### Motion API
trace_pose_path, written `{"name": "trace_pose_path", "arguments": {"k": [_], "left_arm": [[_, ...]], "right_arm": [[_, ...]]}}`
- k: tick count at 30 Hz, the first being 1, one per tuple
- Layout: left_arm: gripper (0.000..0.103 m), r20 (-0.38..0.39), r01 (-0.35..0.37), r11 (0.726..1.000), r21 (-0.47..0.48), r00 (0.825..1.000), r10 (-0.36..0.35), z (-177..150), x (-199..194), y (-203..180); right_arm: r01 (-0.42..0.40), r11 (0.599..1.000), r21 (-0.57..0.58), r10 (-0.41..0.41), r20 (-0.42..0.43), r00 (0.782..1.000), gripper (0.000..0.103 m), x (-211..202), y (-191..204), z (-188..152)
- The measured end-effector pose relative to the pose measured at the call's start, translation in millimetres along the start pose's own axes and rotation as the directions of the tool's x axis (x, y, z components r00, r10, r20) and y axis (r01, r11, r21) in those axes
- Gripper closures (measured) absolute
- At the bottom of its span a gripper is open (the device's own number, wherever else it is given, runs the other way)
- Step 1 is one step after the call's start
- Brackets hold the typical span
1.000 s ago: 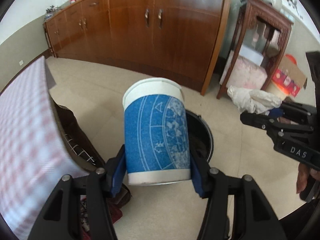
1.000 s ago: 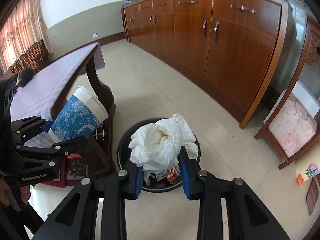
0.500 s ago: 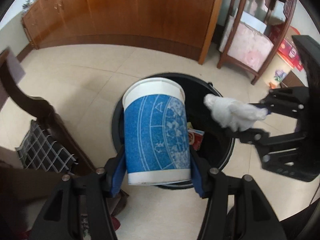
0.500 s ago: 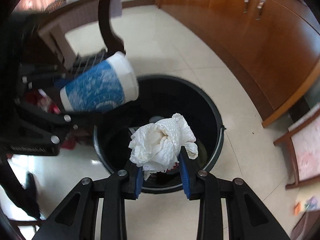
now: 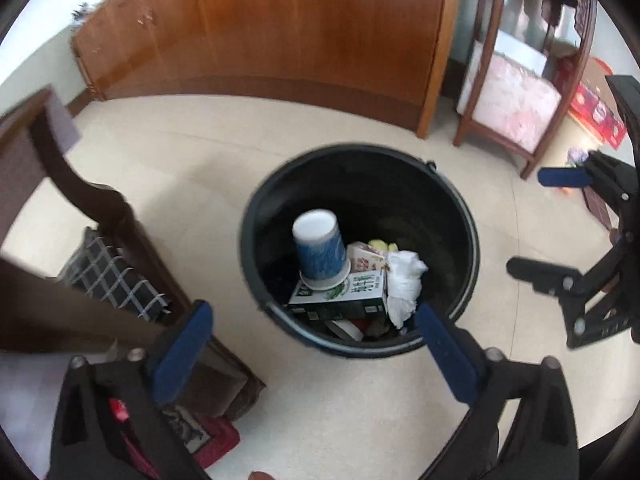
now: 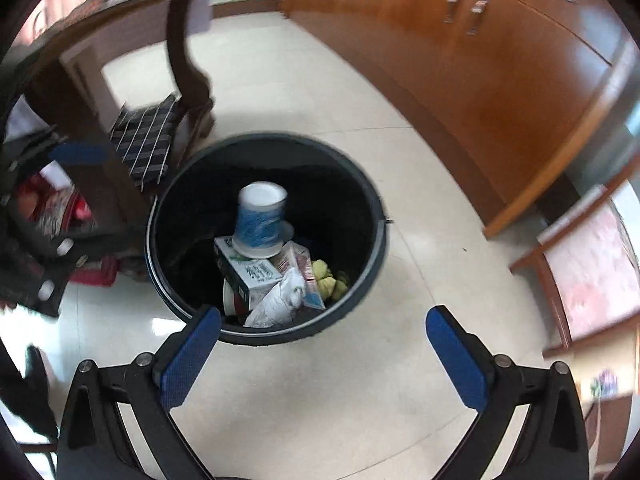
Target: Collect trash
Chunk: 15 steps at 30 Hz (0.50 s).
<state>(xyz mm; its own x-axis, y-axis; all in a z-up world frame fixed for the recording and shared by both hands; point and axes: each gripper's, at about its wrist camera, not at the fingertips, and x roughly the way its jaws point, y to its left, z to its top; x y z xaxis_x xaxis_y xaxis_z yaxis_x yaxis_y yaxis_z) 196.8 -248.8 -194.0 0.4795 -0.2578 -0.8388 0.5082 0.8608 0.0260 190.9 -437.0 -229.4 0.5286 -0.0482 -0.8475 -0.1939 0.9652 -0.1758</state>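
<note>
One black bin point(image 5: 460, 208) on cream tile floor point(image 5: 192, 160), beside wooden cabinets point(image 5: 280, 32).

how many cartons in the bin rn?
2 visible: a green-and-white carton under the upside-down paper cup, and a pink carton beside it. More may be buried in the bin.

black bin point(image 5: 474, 236), blue-and-white cup point(image 5: 320, 246) — white tissue point(image 5: 404, 280)

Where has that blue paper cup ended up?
In both views the cup sits upside down inside the black bin, resting on a green-and-white carton, with a crumpled tissue beside it.
</note>
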Motion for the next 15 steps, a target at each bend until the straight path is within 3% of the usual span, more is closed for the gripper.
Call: {"name": "trace_pose_path", "arguments": {"k": [6,15], "left_arm": [[0.000,0.085,-0.063,0.993,-0.096,0.994,0.071,-6,-52,17],[0.000,0.137,-0.113,0.978,-0.175,0.981,0.137,-27,-111,40]], "right_arm": [[0.059,0.993,0.103,-0.064,0.042,0.997,0.000,-49,14,8],[0.023,0.988,0.153,-0.045,0.141,0.989,0.000,-110,58,18]]}}
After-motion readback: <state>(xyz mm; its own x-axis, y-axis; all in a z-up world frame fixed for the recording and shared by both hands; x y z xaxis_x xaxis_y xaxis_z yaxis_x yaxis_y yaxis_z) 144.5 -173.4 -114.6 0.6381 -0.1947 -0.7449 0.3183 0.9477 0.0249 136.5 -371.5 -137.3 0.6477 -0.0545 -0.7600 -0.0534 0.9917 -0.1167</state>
